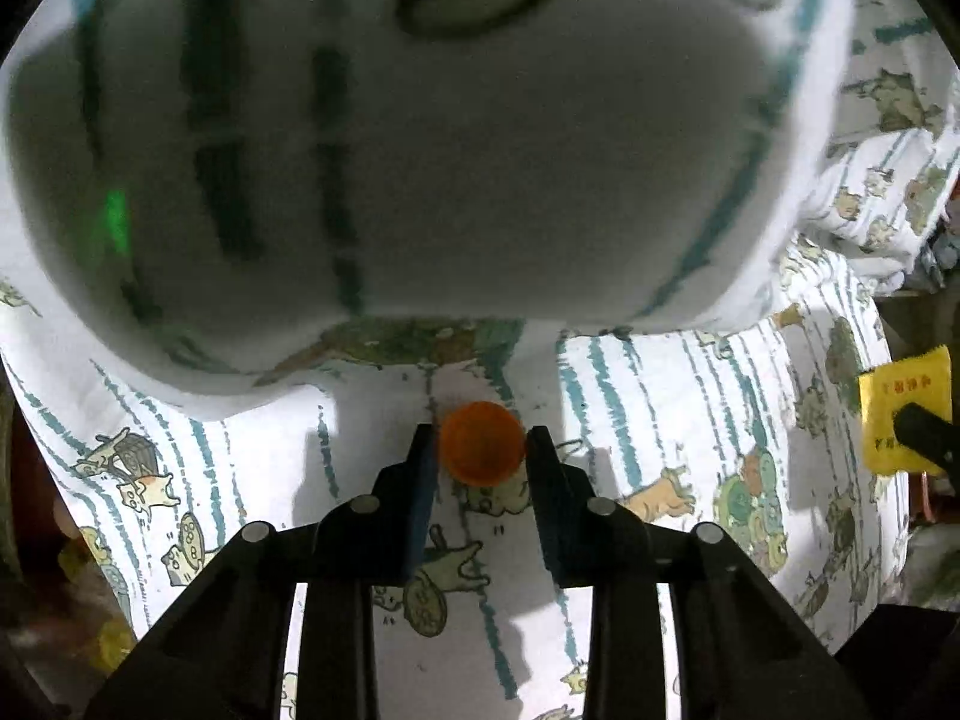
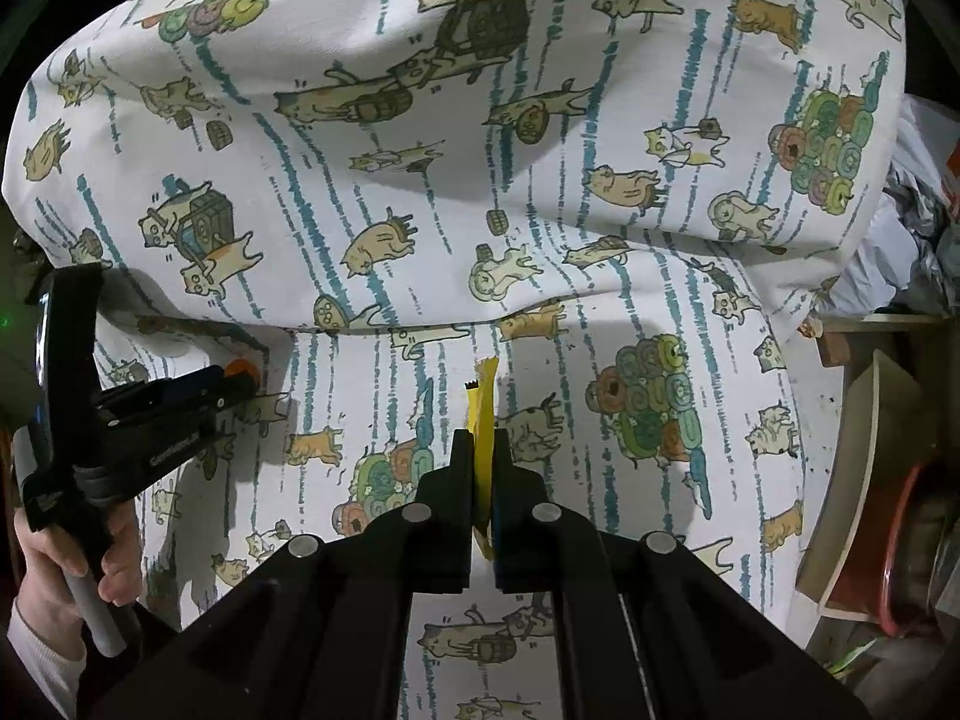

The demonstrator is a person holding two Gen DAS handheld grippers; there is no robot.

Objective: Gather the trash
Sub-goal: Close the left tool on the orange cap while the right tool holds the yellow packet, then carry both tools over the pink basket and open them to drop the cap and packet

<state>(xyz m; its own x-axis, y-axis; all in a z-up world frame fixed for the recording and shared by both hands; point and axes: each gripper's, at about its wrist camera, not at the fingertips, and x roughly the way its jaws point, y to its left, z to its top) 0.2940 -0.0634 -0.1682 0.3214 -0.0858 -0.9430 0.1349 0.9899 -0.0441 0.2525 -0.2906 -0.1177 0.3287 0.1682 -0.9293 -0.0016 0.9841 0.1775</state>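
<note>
In the left wrist view my left gripper (image 1: 482, 441) is shut on a small round orange piece of trash (image 1: 482, 443), held just above the cat-print sheet (image 1: 660, 420). The yellow wrapper (image 1: 905, 414) shows at the far right, pinched by a dark fingertip of the other gripper. In the right wrist view my right gripper (image 2: 482, 450) is shut on the yellow wrapper (image 2: 483, 414), which stands edge-on between the jaws. The left gripper (image 2: 240, 381) reaches in from the left with the orange piece (image 2: 239, 368) at its tip.
A large cat-print pillow (image 1: 420, 150) looms close above the left gripper and also fills the upper right wrist view (image 2: 480, 120). Clutter, with a red bowl (image 2: 900, 540) and crumpled bags (image 2: 912, 240), lies off the bed's right edge. A hand (image 2: 78, 552) holds the left gripper's handle.
</note>
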